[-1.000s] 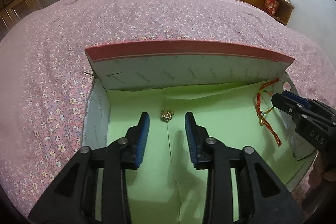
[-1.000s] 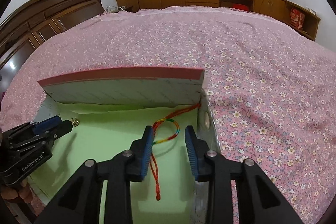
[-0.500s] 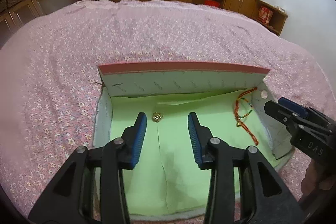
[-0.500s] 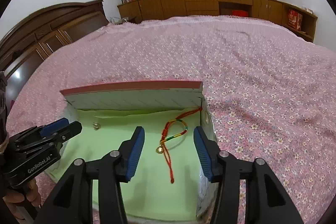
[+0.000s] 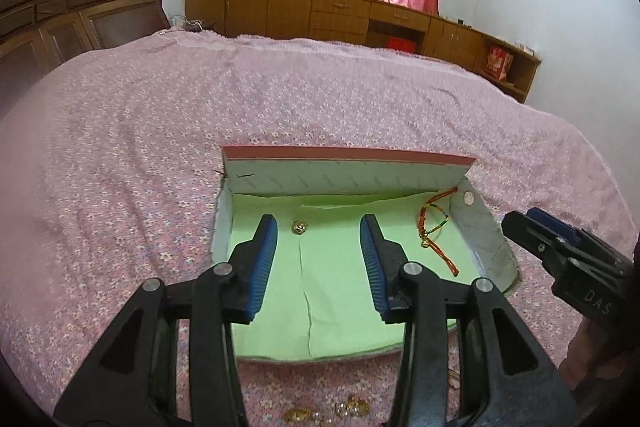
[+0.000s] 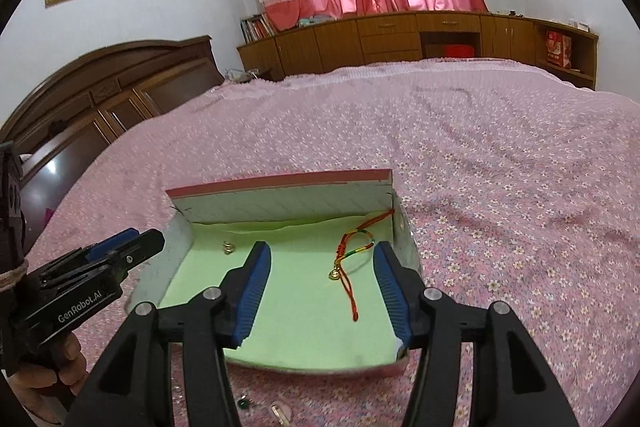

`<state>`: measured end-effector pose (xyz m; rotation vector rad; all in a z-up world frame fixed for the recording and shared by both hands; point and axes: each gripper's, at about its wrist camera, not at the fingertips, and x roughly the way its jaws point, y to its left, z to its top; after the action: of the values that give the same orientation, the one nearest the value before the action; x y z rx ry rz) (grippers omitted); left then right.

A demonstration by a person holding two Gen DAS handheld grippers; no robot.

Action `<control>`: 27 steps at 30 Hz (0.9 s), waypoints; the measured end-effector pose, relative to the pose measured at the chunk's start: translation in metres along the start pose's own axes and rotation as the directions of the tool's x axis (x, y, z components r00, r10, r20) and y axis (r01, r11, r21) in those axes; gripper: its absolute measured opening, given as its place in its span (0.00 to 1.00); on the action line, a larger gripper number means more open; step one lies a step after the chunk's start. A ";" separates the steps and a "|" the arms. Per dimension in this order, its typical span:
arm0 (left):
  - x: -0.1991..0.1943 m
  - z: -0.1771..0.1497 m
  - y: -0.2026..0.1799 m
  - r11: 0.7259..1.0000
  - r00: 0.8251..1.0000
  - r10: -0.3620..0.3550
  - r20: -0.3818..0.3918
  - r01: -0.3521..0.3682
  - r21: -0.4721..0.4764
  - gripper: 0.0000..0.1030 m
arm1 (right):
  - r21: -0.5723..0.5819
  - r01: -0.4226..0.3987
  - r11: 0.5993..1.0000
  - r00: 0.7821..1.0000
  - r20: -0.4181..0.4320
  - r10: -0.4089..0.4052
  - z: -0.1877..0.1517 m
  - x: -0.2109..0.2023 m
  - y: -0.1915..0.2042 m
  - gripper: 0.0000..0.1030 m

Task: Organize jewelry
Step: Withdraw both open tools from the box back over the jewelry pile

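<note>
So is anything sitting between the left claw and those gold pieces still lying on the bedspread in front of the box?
Nothing visible: the gold pieces lie bare on the bedspread, just below the empty left claw.

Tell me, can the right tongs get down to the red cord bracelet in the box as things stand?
Probably yes. The red cord bracelet lies loose on the green lining of the open box, lid up, nothing over it. The right tongs are empty, opening, and hang straight above it.

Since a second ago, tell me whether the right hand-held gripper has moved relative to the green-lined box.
Yes. The right hand-held gripper has pulled back and up from the green-lined box, whose near edge now shows; the red cord bracelet lies unheld between its opening jaws.
</note>
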<state>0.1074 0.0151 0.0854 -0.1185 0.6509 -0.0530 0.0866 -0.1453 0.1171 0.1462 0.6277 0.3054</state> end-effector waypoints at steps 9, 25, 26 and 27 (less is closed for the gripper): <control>-0.028 -0.011 0.009 1.000 1.000 0.015 0.008 -0.014 -0.010 0.36 | 0.009 -0.001 1.000 0.999 0.050 0.001 -0.011 -0.036 0.004 0.56; -0.051 -0.047 0.014 0.999 0.995 0.010 -0.098 -0.006 0.045 0.36 | 0.051 0.021 0.998 1.000 -0.010 -0.021 -0.048 -0.072 -0.020 0.58; -0.052 -0.050 0.015 0.999 0.994 0.011 -0.108 -0.006 0.042 0.36 | 0.049 0.027 0.998 0.999 -0.019 -0.026 -0.051 -0.073 -0.021 0.58; -0.052 -0.054 0.017 0.999 0.993 0.011 -0.121 -0.006 0.039 0.36 | 0.047 0.038 0.998 0.999 -0.031 -0.037 -0.055 -0.074 -0.024 0.58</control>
<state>0.0341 0.0315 0.0720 -0.0758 0.7716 -0.0645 0.0029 -0.1896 0.1089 0.1754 0.6666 0.2569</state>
